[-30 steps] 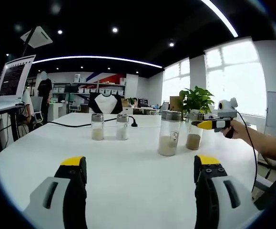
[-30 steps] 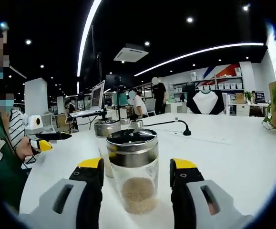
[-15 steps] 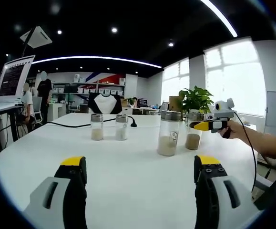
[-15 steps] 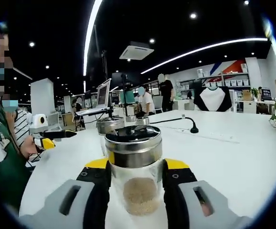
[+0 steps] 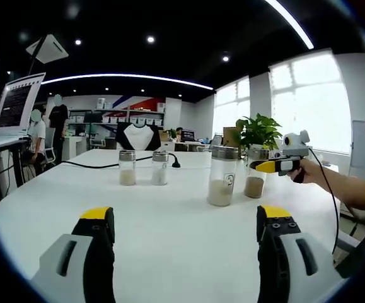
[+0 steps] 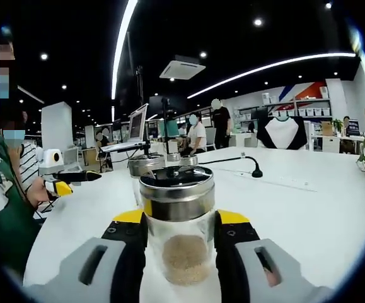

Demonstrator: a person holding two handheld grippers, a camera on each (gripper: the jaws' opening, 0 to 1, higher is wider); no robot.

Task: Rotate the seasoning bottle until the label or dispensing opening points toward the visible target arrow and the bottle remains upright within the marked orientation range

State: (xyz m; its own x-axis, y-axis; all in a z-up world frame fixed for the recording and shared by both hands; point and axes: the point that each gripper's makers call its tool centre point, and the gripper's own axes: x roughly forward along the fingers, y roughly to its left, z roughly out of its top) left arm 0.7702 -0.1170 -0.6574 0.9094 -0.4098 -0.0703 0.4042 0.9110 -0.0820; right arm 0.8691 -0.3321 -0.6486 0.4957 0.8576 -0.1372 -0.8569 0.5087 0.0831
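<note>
The right claw (image 6: 179, 237) is clenching the seasoning bottle (image 6: 178, 230) below its steel cap; twist slowly, keeping it upright. The left claw (image 5: 185, 237) is hanging released.

Left gripper view faces four jars from afar; right gripper view hugs one jar (image 6: 177, 221).

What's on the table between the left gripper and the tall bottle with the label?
Nothing: in the left gripper view, bare white table separates the left gripper from the tall bottle.
</note>
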